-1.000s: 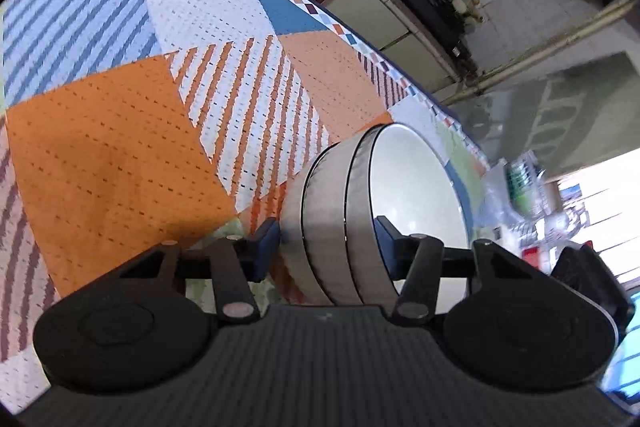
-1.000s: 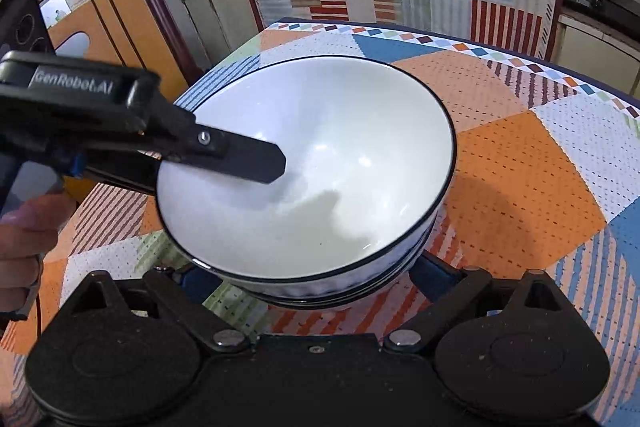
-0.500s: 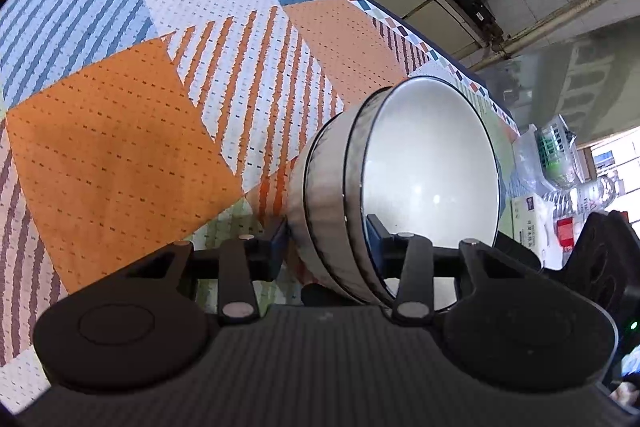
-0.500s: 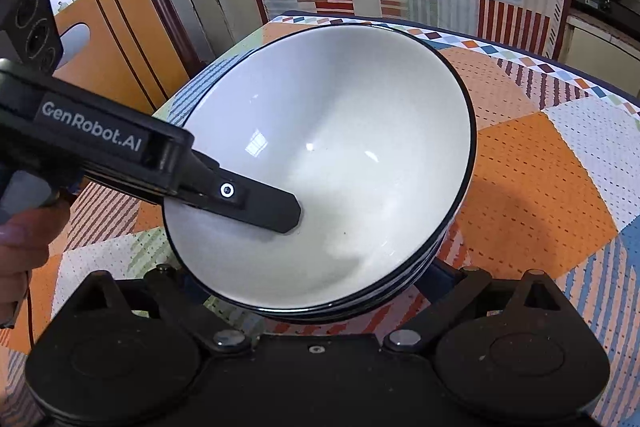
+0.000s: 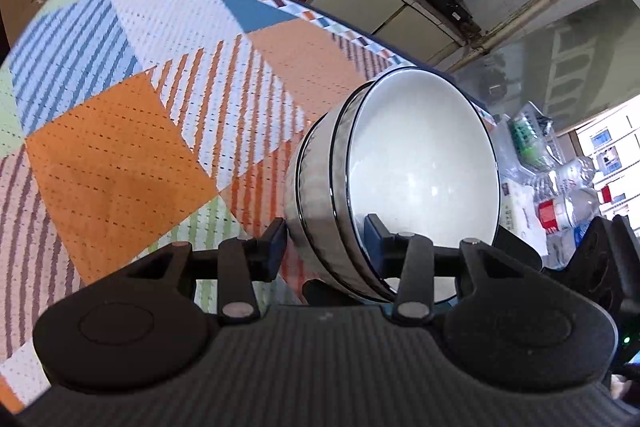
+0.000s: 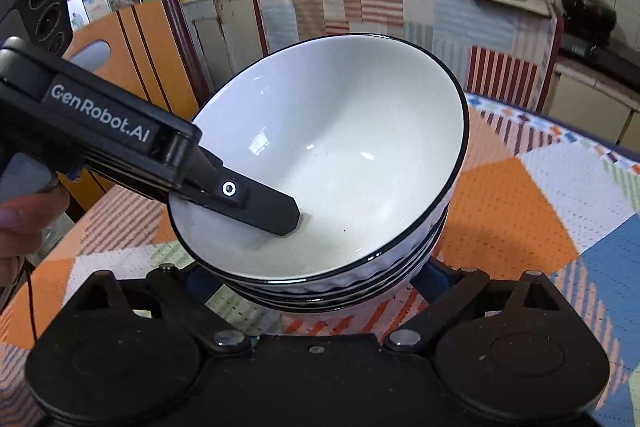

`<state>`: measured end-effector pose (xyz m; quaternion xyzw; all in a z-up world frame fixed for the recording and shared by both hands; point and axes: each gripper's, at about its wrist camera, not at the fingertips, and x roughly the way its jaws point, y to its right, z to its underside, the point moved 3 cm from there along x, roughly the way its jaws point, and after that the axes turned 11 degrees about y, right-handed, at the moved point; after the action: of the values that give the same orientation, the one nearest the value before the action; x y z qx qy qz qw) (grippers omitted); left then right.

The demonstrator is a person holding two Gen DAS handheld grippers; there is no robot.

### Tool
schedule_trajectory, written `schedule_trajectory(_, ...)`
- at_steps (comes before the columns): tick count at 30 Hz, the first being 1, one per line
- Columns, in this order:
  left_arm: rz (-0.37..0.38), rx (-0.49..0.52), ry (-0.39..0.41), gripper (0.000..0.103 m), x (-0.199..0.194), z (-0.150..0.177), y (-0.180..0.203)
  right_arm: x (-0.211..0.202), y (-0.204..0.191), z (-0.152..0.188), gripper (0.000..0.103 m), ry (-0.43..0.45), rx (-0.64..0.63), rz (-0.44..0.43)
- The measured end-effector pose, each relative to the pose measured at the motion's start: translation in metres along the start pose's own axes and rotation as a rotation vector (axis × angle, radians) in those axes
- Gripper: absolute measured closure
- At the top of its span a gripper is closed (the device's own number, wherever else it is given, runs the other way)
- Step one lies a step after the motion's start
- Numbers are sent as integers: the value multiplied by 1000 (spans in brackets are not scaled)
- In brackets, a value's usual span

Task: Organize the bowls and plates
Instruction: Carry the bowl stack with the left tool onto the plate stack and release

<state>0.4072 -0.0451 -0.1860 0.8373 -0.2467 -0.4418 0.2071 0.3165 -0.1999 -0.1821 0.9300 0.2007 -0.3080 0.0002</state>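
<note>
Nested bowl stack (image 6: 332,187), tilting above the patchwork bench (image 5: 120,155); left gripper (image 5: 326,241) jaws clamping its near wall, one inside; right gripper (image 6: 320,279) jaws lying apart, flanking the base.

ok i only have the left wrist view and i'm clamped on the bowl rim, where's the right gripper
Observer: The right gripper sits low in front of the stack of bowls, with one finger on each side of its base. Whether the pads touch it is hidden.
Operator: how many bowls are in the stack
Observer: The right wrist view shows at least two more black rims nested below the top one.
Operator: is it sitting flat
Observer: No, it leans, with its mouth turned toward the right gripper. I cannot see whether its foot touches the tablecloth.
</note>
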Motion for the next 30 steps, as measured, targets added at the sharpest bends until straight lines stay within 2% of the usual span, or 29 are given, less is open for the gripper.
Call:
schedule_trajectory(8, 11, 40, -24, 63, -47, 9, 26, -44, -24, -6, 5, 31, -7, 4)
schedule_trajectory(17, 20, 93, -28, 63, -94, 33, 53, -89, -51, 3, 5, 88, -7, 35)
schedule_trajectory(30, 36, 125, -50, 63, -130, 84, 70, -135, -75, 35, 5, 113, -16, 50)
